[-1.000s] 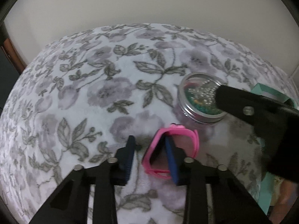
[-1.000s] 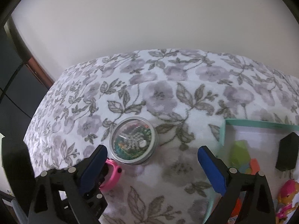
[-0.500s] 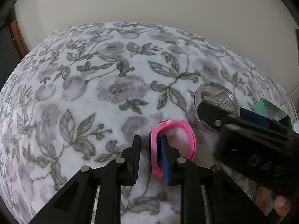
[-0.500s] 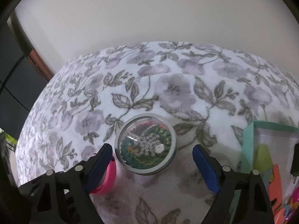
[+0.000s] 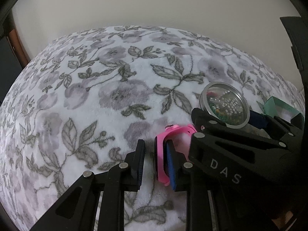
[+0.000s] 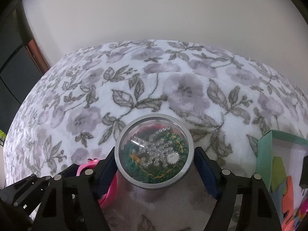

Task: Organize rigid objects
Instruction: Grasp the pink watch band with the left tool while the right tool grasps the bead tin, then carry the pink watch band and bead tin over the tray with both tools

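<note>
I am working over a bed covered by a floral blanket point(image 6: 182, 94), white with grey-purple flowers and green leaves, and the biggest change is on my right side. A second ago my right gripper point(image 6: 155, 171) was hovering wide of the round tin point(image 6: 154, 152); now its fingers are drawn in around the tin, the blue pads point(image 6: 205, 171) sitting at the rim on both sides. I cannot tell whether they are truly pressing yet, but they are bracketing it closely, so I judge the lift into the teal box point(image 6: 266, 154) at the right edge is about to begin.

My left gripper point(image 5: 154, 159) is also narrowing. Its fingers were spread wider a second ago; now one blue pad point(image 5: 170, 165) is inside the loop of the pink wristband point(image 5: 163, 154) against the band wall, while the other finger is standing just outside with a small gap remaining. So that grasp is closing but not clenched.

The tin is lying on the blanket, near the wristband and well short of the box. It has a silvery metal rim and a clear domed lid, showing green material, small clear beads and a speck of orange inside. It is looking hard and smooth, so slipping is the risk I am watching.
</note>
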### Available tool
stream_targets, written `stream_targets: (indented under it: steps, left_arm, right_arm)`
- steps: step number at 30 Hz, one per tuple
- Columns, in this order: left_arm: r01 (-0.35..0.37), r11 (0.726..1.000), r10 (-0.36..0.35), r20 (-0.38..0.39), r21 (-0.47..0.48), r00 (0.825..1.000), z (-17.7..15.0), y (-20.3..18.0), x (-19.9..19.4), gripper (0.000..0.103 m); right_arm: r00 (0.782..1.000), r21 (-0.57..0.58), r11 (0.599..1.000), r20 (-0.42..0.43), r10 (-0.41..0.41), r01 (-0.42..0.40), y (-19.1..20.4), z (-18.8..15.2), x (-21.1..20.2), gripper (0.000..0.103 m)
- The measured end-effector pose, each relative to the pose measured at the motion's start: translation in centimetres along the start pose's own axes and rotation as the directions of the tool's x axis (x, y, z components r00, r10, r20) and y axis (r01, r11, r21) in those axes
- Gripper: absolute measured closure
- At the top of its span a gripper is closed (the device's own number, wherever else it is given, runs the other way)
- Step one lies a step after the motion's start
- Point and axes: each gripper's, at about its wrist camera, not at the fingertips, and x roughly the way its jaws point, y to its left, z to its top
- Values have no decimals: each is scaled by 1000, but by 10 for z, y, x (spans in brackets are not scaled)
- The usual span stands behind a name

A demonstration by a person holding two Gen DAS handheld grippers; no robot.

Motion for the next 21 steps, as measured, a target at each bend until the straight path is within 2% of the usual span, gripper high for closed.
stream_targets:
  steps: [11, 14, 15, 21]
  left_arm:
    - [21, 999, -21, 6, -28, 1000, 0, 3, -1, 81]
    - [35, 997, -34, 9, -64, 999, 0, 8, -1, 88]
    - [42, 996, -42, 8, -81, 999, 0, 10, -1, 91]
    - [148, 971, -151, -4, -190, 988, -3, 25, -2, 91]
  right_arm:
    - [1000, 10, 1000, -7, 28, -28, -4, -4, -7, 28]
    - [998, 37, 998, -11, 57, -56, -9, -3, -10, 28]
    - [998, 48, 997, -9, 67, -67, -10, -2, -12, 28]
    - [996, 75, 993, 11, 88, -89, -18, 2, -28, 28]
